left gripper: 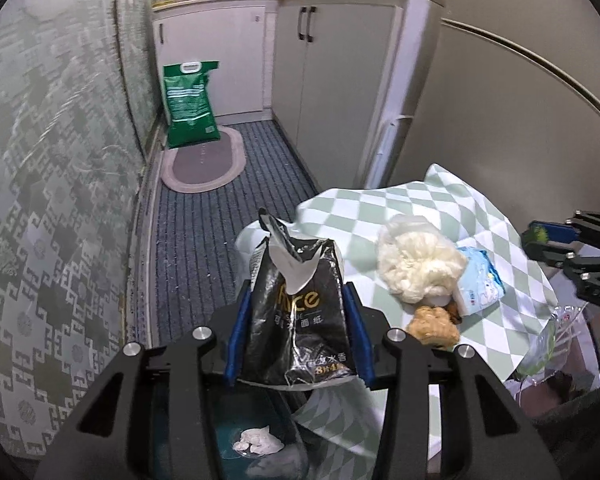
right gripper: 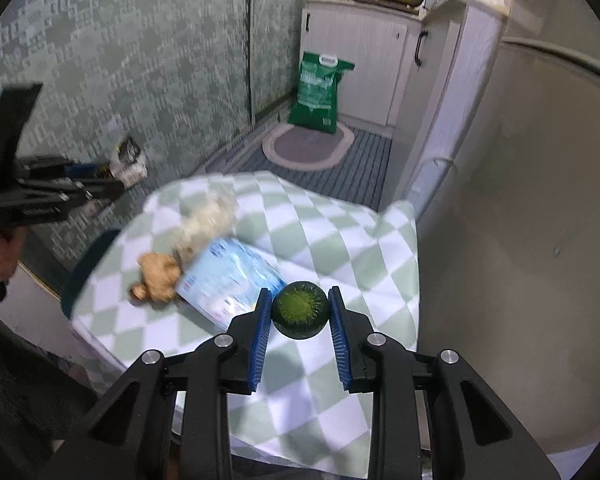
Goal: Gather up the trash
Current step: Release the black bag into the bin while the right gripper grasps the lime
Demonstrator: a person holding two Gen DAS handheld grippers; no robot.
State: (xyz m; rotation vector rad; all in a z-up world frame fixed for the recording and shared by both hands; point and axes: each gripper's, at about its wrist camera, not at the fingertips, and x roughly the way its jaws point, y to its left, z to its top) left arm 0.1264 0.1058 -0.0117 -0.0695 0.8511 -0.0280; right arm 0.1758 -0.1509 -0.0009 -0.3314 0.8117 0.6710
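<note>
My left gripper (left gripper: 296,300) is shut on a black tissue pack (left gripper: 300,312) and holds it over a dark bin (left gripper: 260,440) with a crumpled white tissue (left gripper: 258,442) inside. My right gripper (right gripper: 300,308) is shut on a round green spiky ball (right gripper: 300,309) above the checked tablecloth (right gripper: 320,232). On the cloth lie a white fluffy wad (left gripper: 418,258), a blue-white packet (left gripper: 480,280) and a piece of ginger (left gripper: 434,326). The right gripper also shows in the left wrist view (left gripper: 540,236), and the left gripper in the right wrist view (right gripper: 112,184).
A green sack (left gripper: 190,106) stands on an oval mat (left gripper: 204,160) by white cabinets (left gripper: 332,80). A patterned wall (left gripper: 60,160) runs along the left. A grey curved surface (right gripper: 520,200) stands to the right of the table.
</note>
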